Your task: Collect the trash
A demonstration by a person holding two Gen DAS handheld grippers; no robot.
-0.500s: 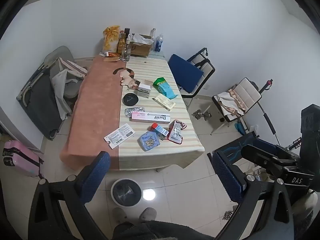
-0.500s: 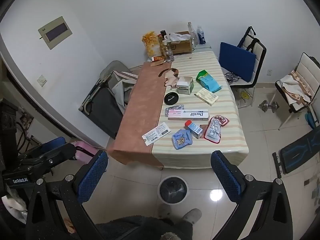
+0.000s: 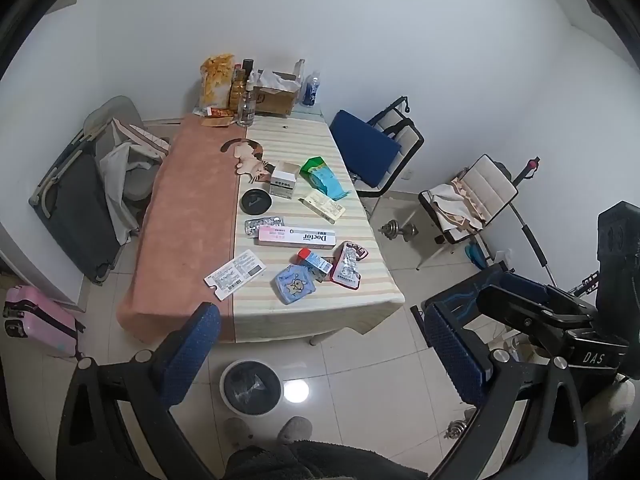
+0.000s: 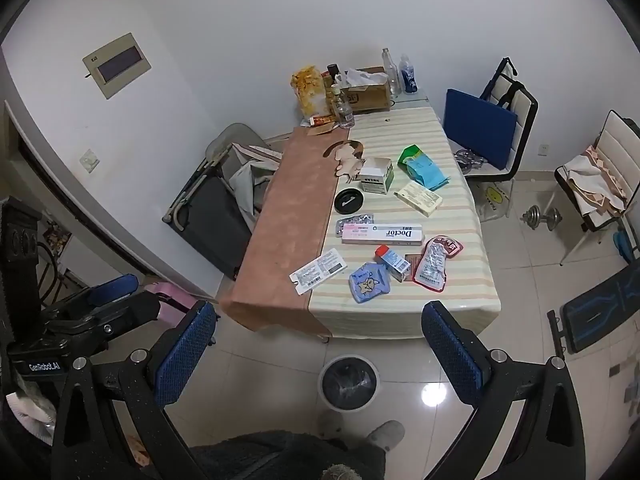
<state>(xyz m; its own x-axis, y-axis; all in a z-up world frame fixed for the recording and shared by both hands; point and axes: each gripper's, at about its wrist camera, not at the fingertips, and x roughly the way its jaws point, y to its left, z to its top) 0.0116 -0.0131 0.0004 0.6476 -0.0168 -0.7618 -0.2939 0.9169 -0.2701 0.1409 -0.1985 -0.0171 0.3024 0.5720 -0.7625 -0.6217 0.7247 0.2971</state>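
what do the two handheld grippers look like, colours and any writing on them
Both are black frames with silver bolts and two fingers faced in textured blue pads. The left gripper body shows white "GenRobot.AI" lettering in the right wrist view; the right gripper shows "DAS" in the left wrist view.

Left claw (image 3: pixel 320 352): black angular frame, silver screws, blue textured pads (image 3: pixel 188 354). Right claw (image 4: pixel 324 354): same build; white "DAS" lettering on its body in the left view. Person: dark fuzzy clothing, grey slippers (image 3: pixel 294 428).
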